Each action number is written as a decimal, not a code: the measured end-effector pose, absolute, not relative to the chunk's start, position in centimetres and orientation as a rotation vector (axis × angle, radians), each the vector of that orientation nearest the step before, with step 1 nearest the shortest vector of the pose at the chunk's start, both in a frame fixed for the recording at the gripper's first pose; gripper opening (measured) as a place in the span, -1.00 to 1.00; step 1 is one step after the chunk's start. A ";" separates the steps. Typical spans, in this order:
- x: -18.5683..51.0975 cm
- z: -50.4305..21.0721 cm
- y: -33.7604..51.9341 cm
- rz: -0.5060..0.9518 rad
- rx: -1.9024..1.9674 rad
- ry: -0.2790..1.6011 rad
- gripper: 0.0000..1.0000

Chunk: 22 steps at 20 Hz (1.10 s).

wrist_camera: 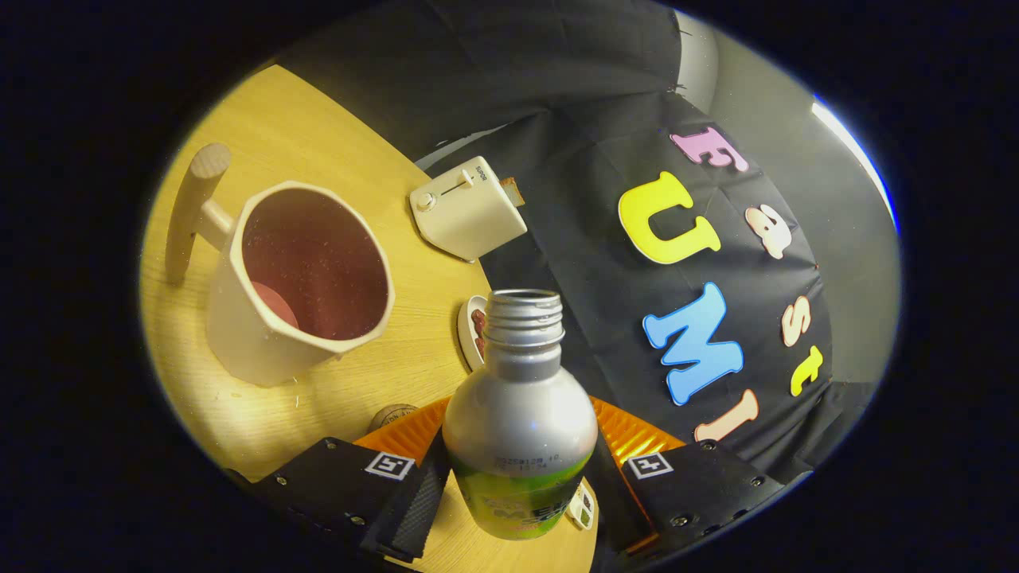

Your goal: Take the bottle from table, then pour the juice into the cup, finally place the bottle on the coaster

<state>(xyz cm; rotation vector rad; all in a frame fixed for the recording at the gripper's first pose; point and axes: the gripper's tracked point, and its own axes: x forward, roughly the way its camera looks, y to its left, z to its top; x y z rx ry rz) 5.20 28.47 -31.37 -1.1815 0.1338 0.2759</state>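
Pinched between both fingers of the gripper (516, 485), the bottle (519, 422) is held off the table (302, 119), uncapped neck tilted forward. To its left stands the cup (298, 278). Smooth metal looks stiff but slippery, probably light; the mid-body grip below the shoulder seems sound.

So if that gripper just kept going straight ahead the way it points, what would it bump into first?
The gripper is shut on the bottle, so the bottle leads. Just beyond its open neck lies a small white dish near the table's edge, probably the first thing met, though depth is hard to judge. The cup sits off to the side.
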 end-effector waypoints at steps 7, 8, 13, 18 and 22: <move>4.9 -30.8 28.9 0.282 -1.308 0.074 0.64; 5.0 -30.7 29.0 0.284 -1.322 0.071 0.63; 5.0 -30.4 29.0 0.278 -1.411 0.041 0.64; 4.7 -30.2 29.3 0.280 -1.476 0.016 0.64; 4.6 -29.9 29.6 0.277 -1.546 -0.011 0.64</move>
